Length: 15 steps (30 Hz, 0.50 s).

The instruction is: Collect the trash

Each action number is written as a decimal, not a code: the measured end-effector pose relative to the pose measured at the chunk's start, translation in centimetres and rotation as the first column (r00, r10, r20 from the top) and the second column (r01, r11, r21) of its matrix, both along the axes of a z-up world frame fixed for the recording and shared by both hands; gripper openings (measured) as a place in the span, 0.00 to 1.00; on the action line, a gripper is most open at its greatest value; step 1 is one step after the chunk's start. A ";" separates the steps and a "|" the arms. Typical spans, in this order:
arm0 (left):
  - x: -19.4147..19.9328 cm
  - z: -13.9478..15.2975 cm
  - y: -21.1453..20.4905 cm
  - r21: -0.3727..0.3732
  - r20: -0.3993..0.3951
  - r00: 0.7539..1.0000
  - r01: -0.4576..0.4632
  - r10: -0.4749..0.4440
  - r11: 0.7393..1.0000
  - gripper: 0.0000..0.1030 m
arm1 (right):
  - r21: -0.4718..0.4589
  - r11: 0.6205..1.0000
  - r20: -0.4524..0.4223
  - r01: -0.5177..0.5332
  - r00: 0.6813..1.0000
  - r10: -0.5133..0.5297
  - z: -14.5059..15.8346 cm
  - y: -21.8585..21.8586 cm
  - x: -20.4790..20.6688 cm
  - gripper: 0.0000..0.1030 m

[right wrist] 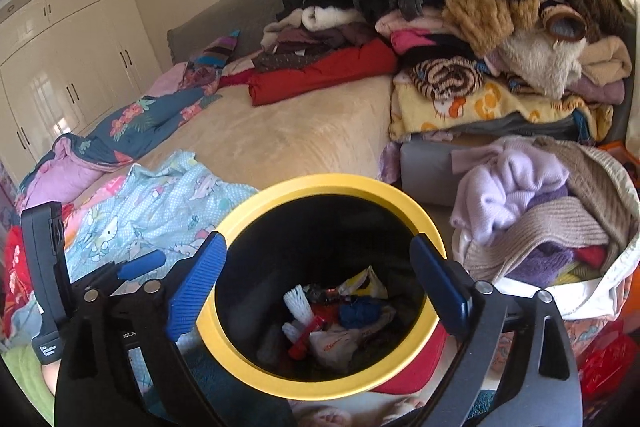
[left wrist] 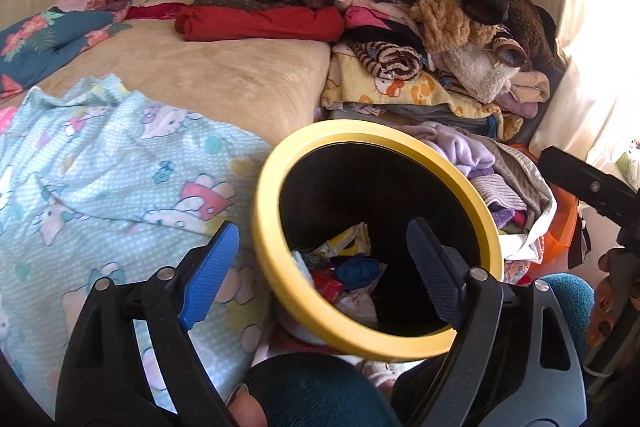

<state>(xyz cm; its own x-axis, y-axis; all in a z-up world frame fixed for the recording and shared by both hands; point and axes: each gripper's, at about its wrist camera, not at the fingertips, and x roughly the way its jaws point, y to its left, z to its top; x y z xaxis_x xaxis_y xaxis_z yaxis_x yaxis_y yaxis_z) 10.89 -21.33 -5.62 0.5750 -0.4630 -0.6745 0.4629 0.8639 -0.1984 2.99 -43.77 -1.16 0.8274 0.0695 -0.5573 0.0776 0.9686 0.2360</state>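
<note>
Basically both hand-held grippers, left (left wrist: 320, 263) and right (right wrist: 320, 279), were wide open, gripping nothing, poised over the bin (right wrist: 320, 187) by the bed (right wrist: 288, 143), likely for dropping; we saw trash (right wrist: 340, 315) inside.

Both wrist views look down closely into the yellow-rimmed bin (left wrist: 476, 205) (right wrist: 332, 183), sharing the bed (left wrist: 208, 75) (right wrist: 288, 131) beyond.

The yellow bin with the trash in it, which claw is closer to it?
Probably the right claw, though it's close: it hangs open over the yellow bin's mouth. The left claw straddles the near rim from the side, open too.
</note>
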 end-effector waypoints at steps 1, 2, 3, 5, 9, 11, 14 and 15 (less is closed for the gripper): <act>-0.1 0.1 0.5 0.000 0.002 1.000 -0.009 0.009 1.000 0.75 | -0.007 1.000 0.015 -0.008 1.000 0.008 0.2 0.3 -0.1 0.89; -0.2 0.3 1.2 0.001 0.007 1.000 -0.023 0.023 1.000 0.76 | -0.010 1.000 0.028 -0.010 1.000 0.010 0.3 0.6 -0.2 0.90; -0.4 0.5 1.8 0.002 0.013 0.999 -0.033 0.033 0.999 0.90 | -0.011 1.000 0.044 -0.009 0.999 0.010 0.4 0.9 -0.4 0.92; -0.9 0.9 3.1 -0.005 0.031 0.998 -0.056 0.056 0.998 0.89 | -0.010 1.000 0.074 -0.009 0.997 0.009 0.7 1.5 -0.8 0.93; -2.2 1.7 5.3 -0.012 0.069 0.993 -0.099 0.100 0.995 0.89 | -0.046 0.999 0.145 -0.008 0.989 0.014 1.2 3.6 -1.7 0.94; -2.9 2.2 6.5 -0.014 0.101 0.987 -0.127 0.128 0.992 0.89 | -0.057 0.998 0.185 -0.004 0.983 0.014 1.3 4.6 -2.4 0.94; -4.2 3.1 8.2 -0.021 0.154 0.973 -0.173 0.174 0.985 0.89 | -0.083 0.997 0.248 0.000 0.969 0.021 1.3 6.4 -3.4 0.94; -4.5 3.3 8.6 -0.023 0.168 0.969 -0.182 0.183 0.983 0.89 | -0.089 0.996 0.271 -0.001 0.962 0.025 1.3 7.0 -3.8 0.94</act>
<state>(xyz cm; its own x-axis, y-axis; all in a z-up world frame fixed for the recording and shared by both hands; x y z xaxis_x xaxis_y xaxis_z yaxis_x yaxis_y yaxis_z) 6.37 -12.75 -2.32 0.7554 -0.3442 -0.5576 0.3250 0.9357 -0.1373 -0.80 -36.80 0.14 0.9478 0.0421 -0.3161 0.0099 0.9869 0.1611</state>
